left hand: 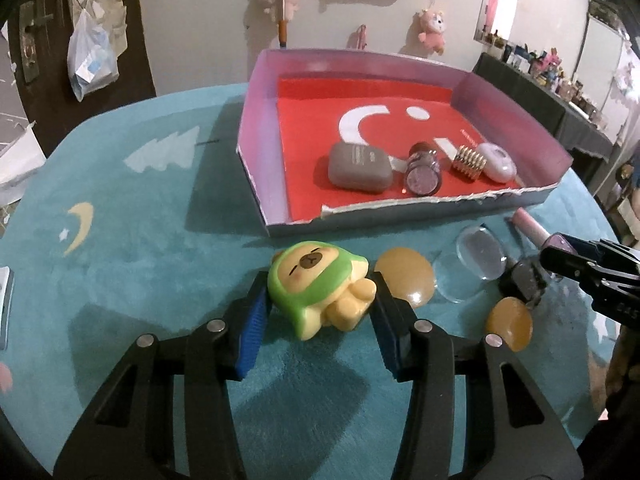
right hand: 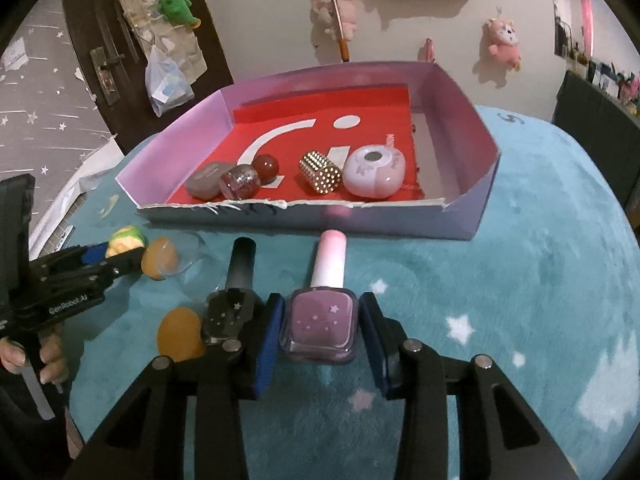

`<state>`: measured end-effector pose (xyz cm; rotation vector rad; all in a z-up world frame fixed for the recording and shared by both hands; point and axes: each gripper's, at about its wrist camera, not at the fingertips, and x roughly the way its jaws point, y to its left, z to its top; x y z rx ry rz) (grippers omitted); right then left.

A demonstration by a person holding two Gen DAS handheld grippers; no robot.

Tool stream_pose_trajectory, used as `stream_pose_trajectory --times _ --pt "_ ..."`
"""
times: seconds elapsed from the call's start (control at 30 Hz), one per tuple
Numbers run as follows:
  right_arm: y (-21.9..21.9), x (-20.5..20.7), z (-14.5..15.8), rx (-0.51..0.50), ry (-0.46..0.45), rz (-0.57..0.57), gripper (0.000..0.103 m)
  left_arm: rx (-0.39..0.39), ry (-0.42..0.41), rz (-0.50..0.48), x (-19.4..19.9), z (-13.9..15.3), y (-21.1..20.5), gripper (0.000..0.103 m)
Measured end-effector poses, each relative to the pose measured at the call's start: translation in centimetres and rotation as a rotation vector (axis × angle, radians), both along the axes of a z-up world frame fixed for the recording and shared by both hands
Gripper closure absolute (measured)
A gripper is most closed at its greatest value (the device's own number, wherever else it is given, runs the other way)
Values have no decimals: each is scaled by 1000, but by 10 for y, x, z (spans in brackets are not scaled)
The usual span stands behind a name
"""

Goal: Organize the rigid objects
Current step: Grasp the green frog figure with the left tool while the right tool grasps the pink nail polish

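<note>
At lower centre of the left wrist view, the left gripper (left hand: 320, 312) has its jaws pinching a bear toy (left hand: 320, 290) that lies on its back on the teal counter (left hand: 140, 248), blue pads pressed against its green hood and its yellow side. At lower centre of the right wrist view, the right gripper (right hand: 320, 340) has its jaws closed on a purple polish bottle (right hand: 320, 326), which lies flat with its pink cap (right hand: 329, 262) pointing toward the tray (right hand: 460, 224). Both things lie just in front of the tray's torn near wall.

Inside the tray, along the near side, lie a grey case (left hand: 359, 167), a glitter jar (left hand: 423, 172), a red ball (right hand: 266, 168), a gold roller (right hand: 320, 177) and a white case (right hand: 374, 174).

Risks, as I judge them:
- The toy is rounded and glossy, and the pads sit on curved flanks, so it may squirt out forward as it is lifted.
- The bottle is glass with smooth flat sides; a tilt could let the long cap swing down and twist it in the grip.
- A black bottle (right hand: 231, 308) lies touching the right gripper's left finger, and an amber disc (right hand: 179, 338) is just beside it; either may be dragged along.
- A low carry could catch the near wall.
- The filled near row leaves little room, so a short drop could knock things.
</note>
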<state>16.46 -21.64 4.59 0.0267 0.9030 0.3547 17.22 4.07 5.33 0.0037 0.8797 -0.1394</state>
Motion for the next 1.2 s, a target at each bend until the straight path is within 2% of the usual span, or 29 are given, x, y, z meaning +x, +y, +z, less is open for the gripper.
stream_pose_trajectory --times 0.47,1.2 --pt "-1 -5 -3 -2 12 10 62 -3 -15 -18 -5 4 -4 57" --pt "-5 -9 10 16 -32 12 63 -19 -58 -45 -19 20 -12 57"
